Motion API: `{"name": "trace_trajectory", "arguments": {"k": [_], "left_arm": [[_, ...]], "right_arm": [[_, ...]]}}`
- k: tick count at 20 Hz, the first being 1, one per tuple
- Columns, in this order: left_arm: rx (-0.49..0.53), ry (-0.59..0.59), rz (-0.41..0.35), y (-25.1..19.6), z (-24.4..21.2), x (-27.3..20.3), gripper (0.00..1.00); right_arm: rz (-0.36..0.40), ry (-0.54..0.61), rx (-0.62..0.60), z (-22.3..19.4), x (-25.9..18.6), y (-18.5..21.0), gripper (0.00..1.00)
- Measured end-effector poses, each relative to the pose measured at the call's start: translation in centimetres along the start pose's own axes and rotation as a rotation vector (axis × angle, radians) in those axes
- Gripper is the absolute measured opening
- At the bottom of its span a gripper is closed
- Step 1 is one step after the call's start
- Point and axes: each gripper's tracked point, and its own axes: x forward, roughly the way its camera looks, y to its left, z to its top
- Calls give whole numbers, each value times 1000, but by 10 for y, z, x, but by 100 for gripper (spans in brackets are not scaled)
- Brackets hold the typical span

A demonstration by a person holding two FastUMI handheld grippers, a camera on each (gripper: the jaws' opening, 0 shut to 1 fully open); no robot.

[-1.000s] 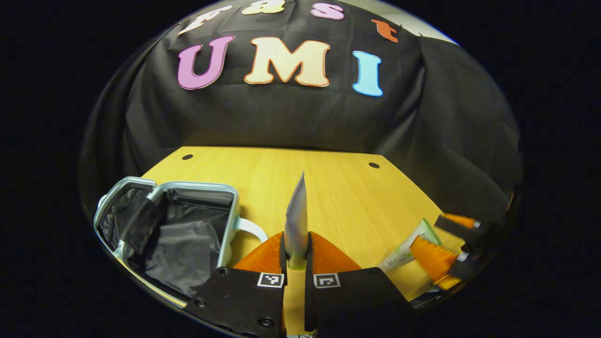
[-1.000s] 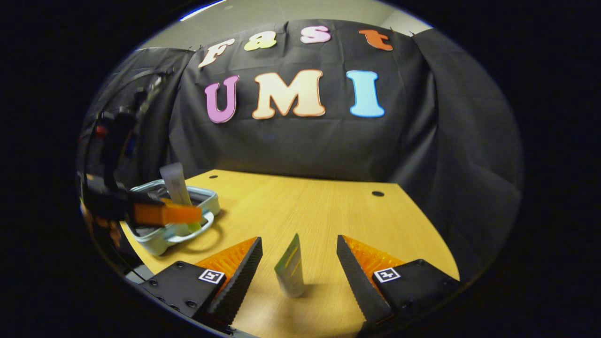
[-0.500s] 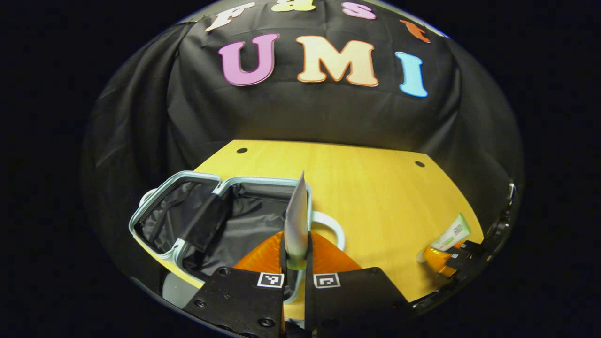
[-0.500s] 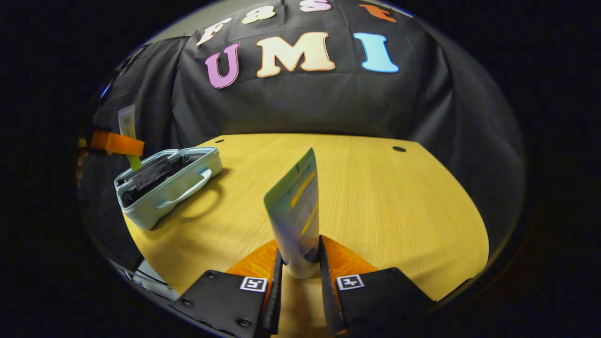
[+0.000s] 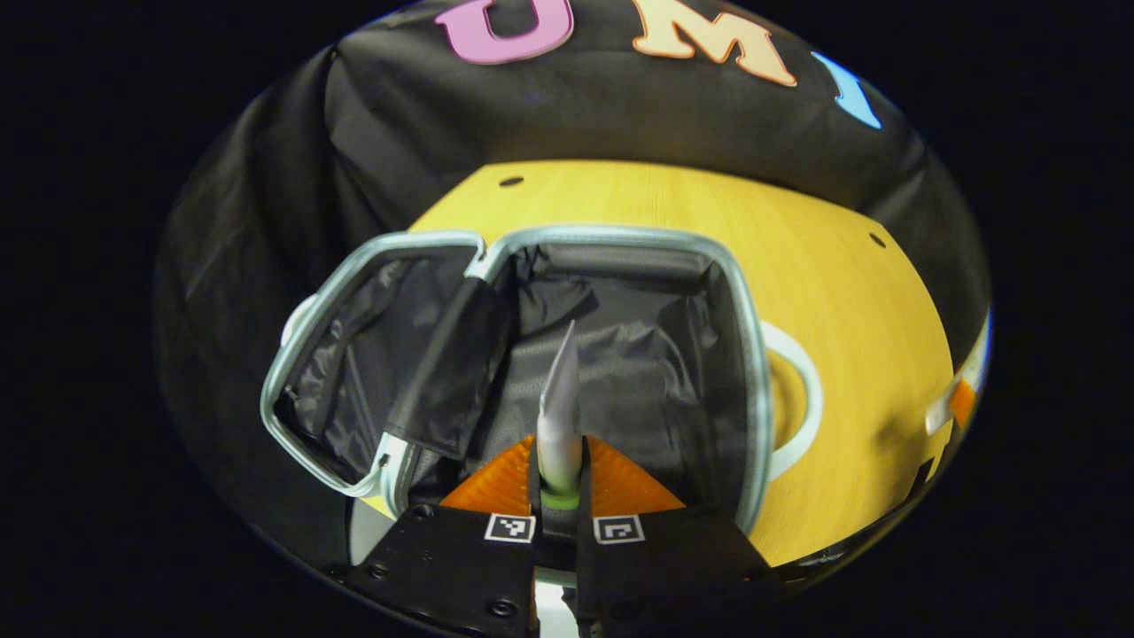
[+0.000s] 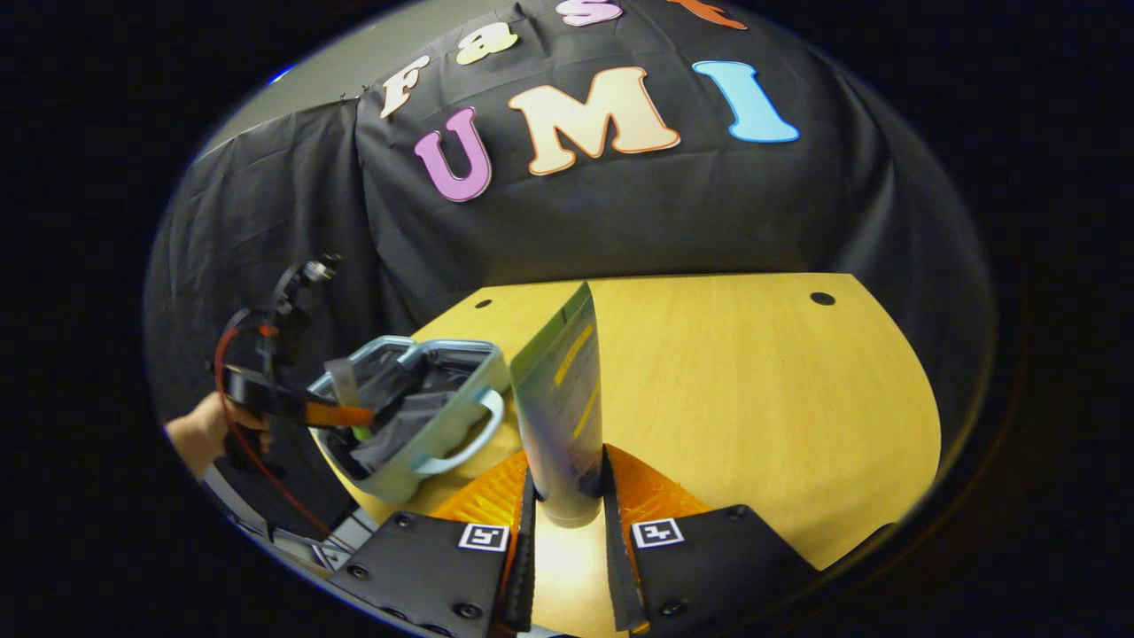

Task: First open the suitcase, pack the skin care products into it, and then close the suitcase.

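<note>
The pale blue suitcase point(image 5: 746, 354) lies open on the wooden table, its black lining showing. My left gripper point(image 5: 560, 483) is shut on a grey-white tube with a green cap point(image 5: 560, 416), held upright over the open case. My right gripper point(image 6: 563, 505) is shut on a green and white tube point(image 6: 560, 399), lifted above the table to the right of the suitcase point(image 6: 461, 399). In the right gripper view the left gripper point(image 6: 341, 416) hangs over the case with its tube point(image 6: 341, 383), a hand point(image 6: 199, 434) holding it.
The suitcase's white carry handle point(image 5: 797, 399) faces the bare table point(image 6: 753, 399) on its right side. Black cloth walls stand behind and to the left. The right gripper shows small at the far right edge of the left gripper view point(image 5: 957, 403).
My left gripper carried its tube from beside the suitcase to above its open compartment. My right gripper closed on the green tube, lifted it and swung toward the suitcase.
</note>
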Motion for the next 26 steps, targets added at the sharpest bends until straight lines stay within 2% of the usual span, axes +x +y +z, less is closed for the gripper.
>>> {"name": "trace_trajectory", "arguments": {"k": [3, 7, 11, 14, 15, 16, 19, 22, 23, 25, 26], "left_arm": [[11, 72, -66, -2, -11, 21, 12], [25, 21, -192, -14, 2, 18, 24], [-1, -115, -213, 15, 43, -12, 100], [-61, -193, -209, 64, 71, -32, 95], [-78, -215, -191, 84, 77, -36, 95], [-90, -235, -168, 108, 84, -39, 95], [-129, -236, -92, 177, 88, -42, 96], [-194, -228, -41, 239, 93, -38, 95], [-211, -227, -22, 258, 91, -35, 96], [-238, -218, 10, 293, 92, -27, 95], [-252, -214, 19, 307, 95, -20, 96]], "right_arm": [[104, 79, 97, 4, 17, 66, 36], [185, 172, 130, 0, 52, 128, 36], [204, 293, 144, -23, 91, 167, 36], [155, 396, 165, -54, 118, 177, 36], [132, 418, 170, -63, 127, 178, 32], [112, 439, 170, -70, 132, 181, 36], [40, 490, 149, -91, 145, 184, 36], [-24, 491, 132, -97, 158, 189, 37], [-30, 489, 139, -97, 159, 192, 41], [-38, 471, 161, -91, 161, 201, 40], [-42, 458, 169, -90, 163, 205, 62]]}}
